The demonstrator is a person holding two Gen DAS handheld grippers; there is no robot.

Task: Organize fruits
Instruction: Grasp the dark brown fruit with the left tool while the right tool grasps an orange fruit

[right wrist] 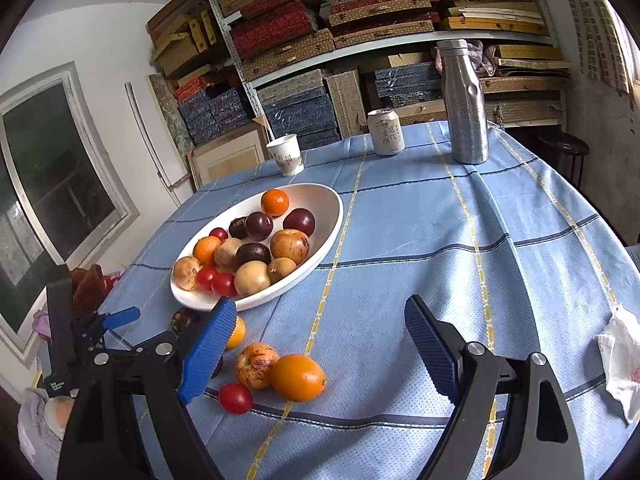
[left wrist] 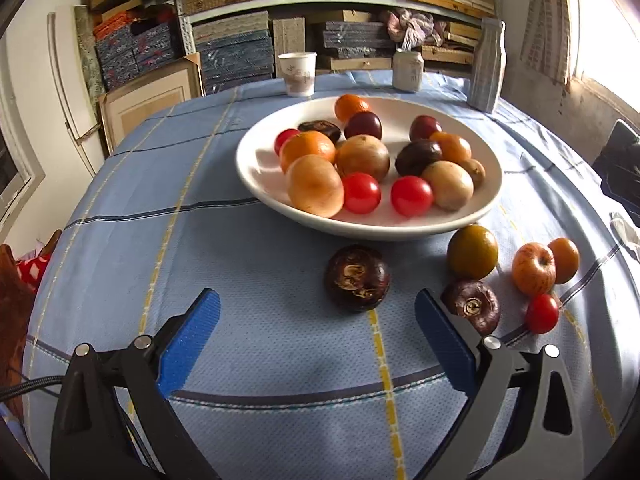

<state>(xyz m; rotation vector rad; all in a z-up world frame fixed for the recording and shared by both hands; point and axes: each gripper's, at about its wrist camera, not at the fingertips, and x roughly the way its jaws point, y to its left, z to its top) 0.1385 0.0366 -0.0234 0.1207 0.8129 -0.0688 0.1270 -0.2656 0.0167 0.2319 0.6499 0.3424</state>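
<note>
A white bowl (left wrist: pixel 256 168) holds several oranges, cherry tomatoes and brown and dark fruits; it also shows in the right wrist view (right wrist: pixel 328 216). Loose on the blue cloth lie a dark water chestnut (left wrist: pixel 356 278), a second one (left wrist: pixel 472 306), a green-yellow fruit (left wrist: pixel 472 252), a small apple (left wrist: pixel 534 268), an orange kumquat (left wrist: pixel 565 260) and a cherry tomato (left wrist: pixel 542 313). My left gripper (left wrist: pixel 318 312) is open and empty, just short of the first chestnut. My right gripper (right wrist: pixel 320 320) is open and empty, above the apple (right wrist: pixel 255 365), kumquat (right wrist: pixel 298 377) and tomato (right wrist: pixel 235 398).
A paper cup (left wrist: pixel 297 73), a drinks can (left wrist: pixel 407 70) and a steel bottle (right wrist: pixel 464 100) stand at the table's far edge. A crumpled tissue (right wrist: pixel 620 360) lies at the right edge. Shelves of boxes stand behind the table. The left gripper shows at the left of the right wrist view (right wrist: pixel 120 318).
</note>
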